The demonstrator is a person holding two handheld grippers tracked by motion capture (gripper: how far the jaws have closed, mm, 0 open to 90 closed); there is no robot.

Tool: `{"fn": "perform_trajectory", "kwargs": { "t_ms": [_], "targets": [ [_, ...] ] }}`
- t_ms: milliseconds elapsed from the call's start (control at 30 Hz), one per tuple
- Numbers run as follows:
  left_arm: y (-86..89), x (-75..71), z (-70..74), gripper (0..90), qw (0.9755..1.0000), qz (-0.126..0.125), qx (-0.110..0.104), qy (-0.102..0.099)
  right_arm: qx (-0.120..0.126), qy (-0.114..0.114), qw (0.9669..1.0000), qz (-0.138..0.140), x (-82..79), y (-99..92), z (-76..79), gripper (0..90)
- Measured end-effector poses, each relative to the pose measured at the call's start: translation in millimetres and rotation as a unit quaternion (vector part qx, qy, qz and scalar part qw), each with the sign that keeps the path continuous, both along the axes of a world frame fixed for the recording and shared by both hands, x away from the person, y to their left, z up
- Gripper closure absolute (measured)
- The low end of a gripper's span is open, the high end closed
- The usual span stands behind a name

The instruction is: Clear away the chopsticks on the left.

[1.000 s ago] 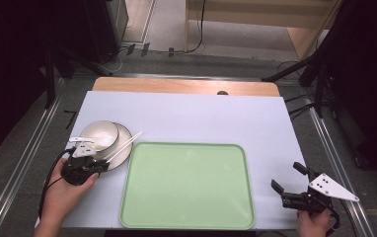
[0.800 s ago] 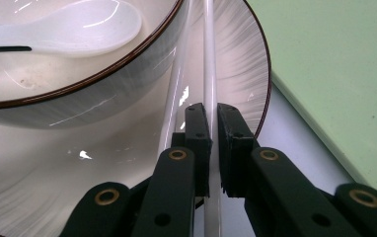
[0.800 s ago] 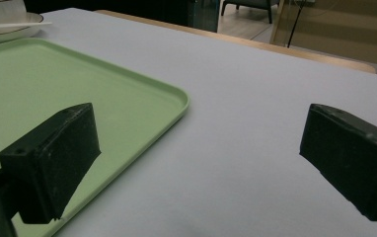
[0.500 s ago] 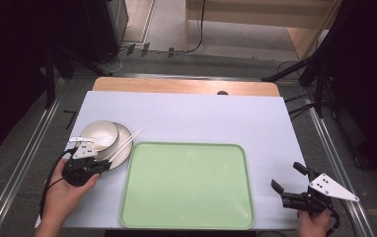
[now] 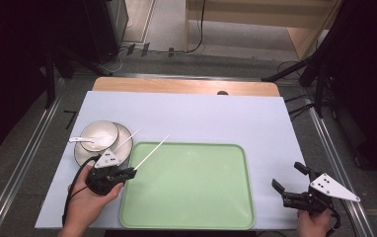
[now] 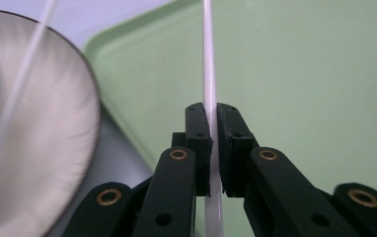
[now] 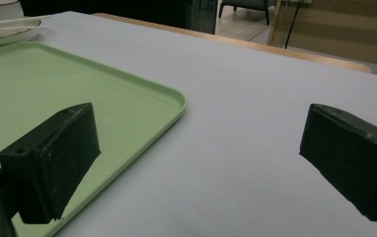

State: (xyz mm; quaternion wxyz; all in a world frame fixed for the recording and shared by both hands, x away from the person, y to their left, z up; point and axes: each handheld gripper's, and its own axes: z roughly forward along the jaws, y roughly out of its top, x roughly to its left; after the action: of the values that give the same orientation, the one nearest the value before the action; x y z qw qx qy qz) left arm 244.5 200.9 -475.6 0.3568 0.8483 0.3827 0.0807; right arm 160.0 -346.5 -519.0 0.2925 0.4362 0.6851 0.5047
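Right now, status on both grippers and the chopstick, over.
Left gripper shut on one white chopstick, over the green tray's left edge. Right gripper open, holding nothing. Second chopstick on the plate. Nothing blocking.

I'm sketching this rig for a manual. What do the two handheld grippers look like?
Both the left gripper and the right gripper are black with two jaws, brass-coloured pivot pins, a grey three-cornered plate with black dots on top, and a trailing black cable.

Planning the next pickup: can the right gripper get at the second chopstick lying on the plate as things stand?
Probably not easily: the right gripper sits beyond the tray, and the chopstick lies across it beside the left gripper.
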Motion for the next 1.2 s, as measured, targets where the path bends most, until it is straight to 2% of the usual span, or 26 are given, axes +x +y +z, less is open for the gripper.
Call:
{"fn": "perform_trajectory", "kwargs": {
  "t_ms": [33,100,133,200,300,333,367,467,567,833,933,1033,1067,1133,1167,1200],
  "targets": [
    [-2.7,-1.0,-1.4,86.1,1.0,-0.001,-0.006,0.005,-0.001,0.0,1.0,0.001,0.0,-0.1,0.0,2.0],
    [-11.5,-4.4,-5.3,86.0,0.9999,0.002,-0.002,0.013,-0.006,-0.001,1.0,-0.002,0.2,0.9,0.1,2.1],
    [-14.3,-5.4,-6.9,86.0,0.9999,0.002,-0.002,0.016,-0.017,0.001,0.9999,-0.005,0.9,2.1,0.5,2.1],
    [-20.9,-8.0,-12.1,86.0,0.9996,-0.001,-0.009,0.028,-0.021,0.007,0.9997,-0.005,2.3,3.9,1.0,2.6],
    [-25.3,-9.3,-17.8,86.0,0.9992,-0.001,-0.012,0.037,-0.009,0.007,0.9999,-0.002,2.9,3.6,1.3,6.1],
    [-28.8,-10.3,-23.4,85.9,0.9991,0.002,-0.01,0.041,-0.002,0.007,1.0,0.0,2.9,2.3,2.0,12.4],
    [-31.1,-10.8,-27.2,85.9,0.999,0.001,-0.005,0.044,-0.003,0.005,1.0,-0.002,2.8,2.1,2.2,14.2],
    [-35.7,-11.7,-33.1,85.9,0.9989,0.0,0.003,0.047,-0.01,-0.002,0.9998,-0.018,1.3,1.6,3.1,13.1],
    [-38.3,-12.1,-36.0,85.8,0.9987,0.002,0.01,0.05,-0.002,-0.007,0.9997,-0.022,0.2,-0.3,4.0,13.1],
    [-38.7,-13.1,-37.6,85.0,0.9987,0.005,0.01,0.051,-0.005,-0.007,0.9997,-0.022,-0.6,0.9,4.2,13.1],
    [-39.5,-13.5,-37.2,80.6,0.9986,0.001,0.007,0.052,-0.01,-0.007,0.9997,-0.022,-0.4,1.2,4.0,13.1],
    [-40.6,-14.0,-36.2,75.2,0.9987,0.0,0.013,0.05,-0.008,-0.005,0.9997,-0.021,-0.2,1.5,3.7,13.1],
    [-39.6,-11.5,-35.3,73.4,0.998,-0.002,0.0,0.064,-0.008,-0.005,0.9998,-0.019,-0.2,1.8,3.8,13.1],
    [-38.7,-10.2,-33.7,73.1,0.9983,0.001,-0.003,0.058,-0.01,-0.007,0.9997,-0.019,-0.1,1.7,3.5,13.1],
    [-36.5,-6.0,-27.8,73.1,0.9985,0.012,-0.016,0.05,-0.011,-0.006,0.9997,-0.019,0.3,1.7,3.4,13.1],
    [-36.5,-6.0,-27.8,73.4,0.9985,0.012,-0.016,0.05,-0.011,-0.006,0.9997,-0.019,0.3,1.7,3.4,13.1]
  ]
}}
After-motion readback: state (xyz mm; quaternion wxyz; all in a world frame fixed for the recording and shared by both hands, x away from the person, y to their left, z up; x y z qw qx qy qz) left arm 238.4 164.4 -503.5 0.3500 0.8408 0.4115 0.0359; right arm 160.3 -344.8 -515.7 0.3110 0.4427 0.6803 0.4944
